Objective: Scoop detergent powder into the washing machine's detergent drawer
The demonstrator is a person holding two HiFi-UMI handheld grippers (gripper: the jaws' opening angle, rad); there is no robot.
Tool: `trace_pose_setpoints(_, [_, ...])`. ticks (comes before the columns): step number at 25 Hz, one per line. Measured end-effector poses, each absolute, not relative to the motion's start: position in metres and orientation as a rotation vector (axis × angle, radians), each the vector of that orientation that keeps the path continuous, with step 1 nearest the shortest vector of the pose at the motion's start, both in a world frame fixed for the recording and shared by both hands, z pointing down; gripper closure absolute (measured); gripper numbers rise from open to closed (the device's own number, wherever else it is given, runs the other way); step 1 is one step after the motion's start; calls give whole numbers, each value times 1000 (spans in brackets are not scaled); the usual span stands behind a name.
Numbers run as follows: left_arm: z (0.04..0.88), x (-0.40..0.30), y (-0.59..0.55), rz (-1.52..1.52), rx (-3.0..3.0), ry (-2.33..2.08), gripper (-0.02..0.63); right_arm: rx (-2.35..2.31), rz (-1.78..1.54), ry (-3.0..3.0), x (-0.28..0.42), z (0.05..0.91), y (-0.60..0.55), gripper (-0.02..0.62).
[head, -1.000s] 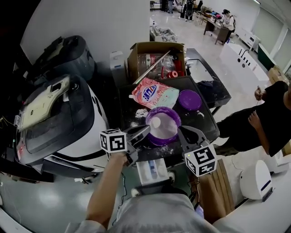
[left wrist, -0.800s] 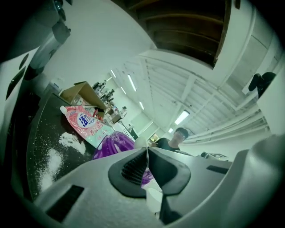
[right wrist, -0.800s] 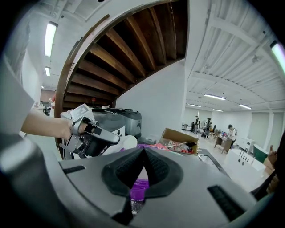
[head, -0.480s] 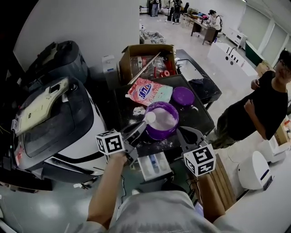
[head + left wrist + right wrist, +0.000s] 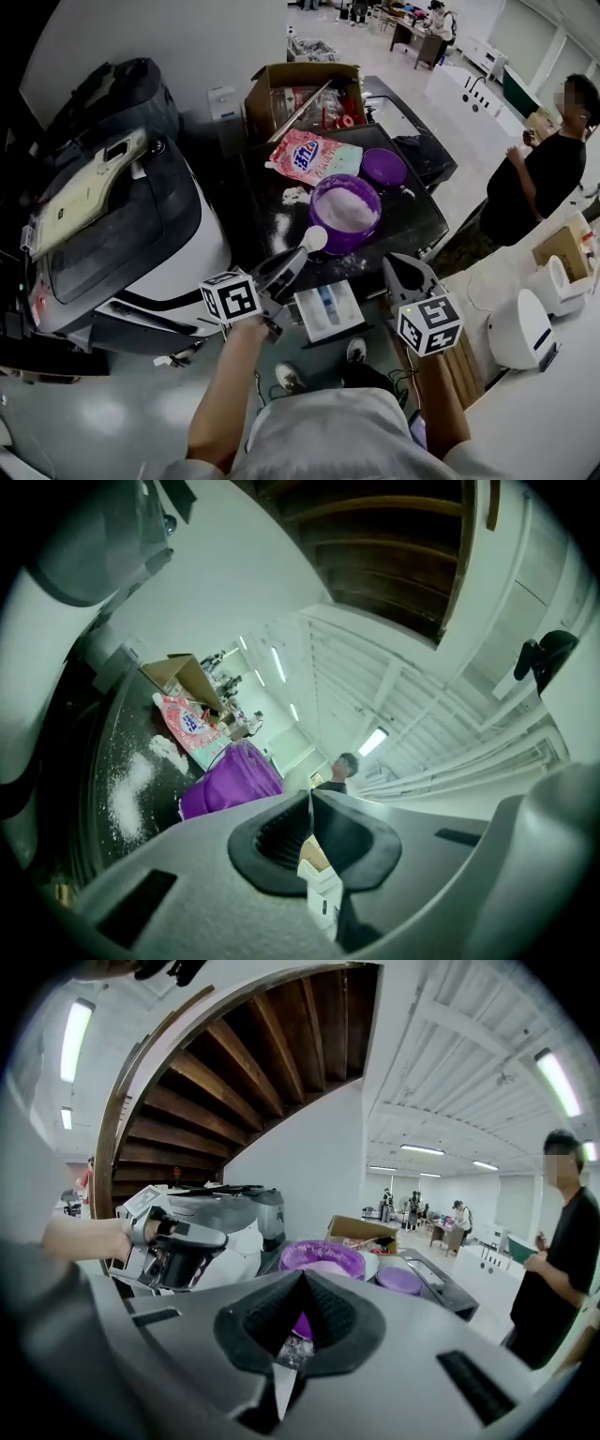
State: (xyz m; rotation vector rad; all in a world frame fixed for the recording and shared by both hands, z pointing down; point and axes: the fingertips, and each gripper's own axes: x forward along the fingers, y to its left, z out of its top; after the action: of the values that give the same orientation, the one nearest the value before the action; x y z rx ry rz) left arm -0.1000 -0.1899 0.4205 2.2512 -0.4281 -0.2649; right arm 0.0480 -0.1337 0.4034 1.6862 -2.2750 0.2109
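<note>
The left gripper (image 5: 294,259), jaws pinched on a white scoop (image 5: 314,238) of powder, holds it beside the purple tub (image 5: 349,242) on the counter (image 5: 412,230), near the open detergent drawer (image 5: 326,311), while the right gripper (image 5: 398,272) is closed and empty.

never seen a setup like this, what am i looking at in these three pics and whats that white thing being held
There is no robot here: a person holds a two-jaw gripper in each hand. One picture comes from a camera on their head, looking down. The other two cameras ride on the grippers.

On the dark table sit a purple tub of white powder, its lid, a pink detergent bag and spilled powder.

The left gripper is shut on a scoop of powder, between the tub and the washing machine's pulled-out drawer. The right gripper is shut and empty.
</note>
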Motion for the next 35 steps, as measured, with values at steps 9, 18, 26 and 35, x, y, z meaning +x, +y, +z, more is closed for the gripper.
trace_pose_setpoints(9, [464, -87, -149, -170, 2198, -579, 591, 1499, 265, -2366, 55, 435, -127, 598])
trace_pose_setpoints(18, [512, -46, -126, -2, 2203, -814, 591, 1317, 297, -2447, 86, 472, -125, 598])
trace_pose_setpoints(26, [550, -34, -118, 255, 2219, -1019, 591, 1262, 324, -2461, 105, 503, -136, 598])
trace_pose_setpoints(35, [577, -26, -113, 463, 2259, -1135, 591, 1202, 337, -2479, 116, 524, -142, 598])
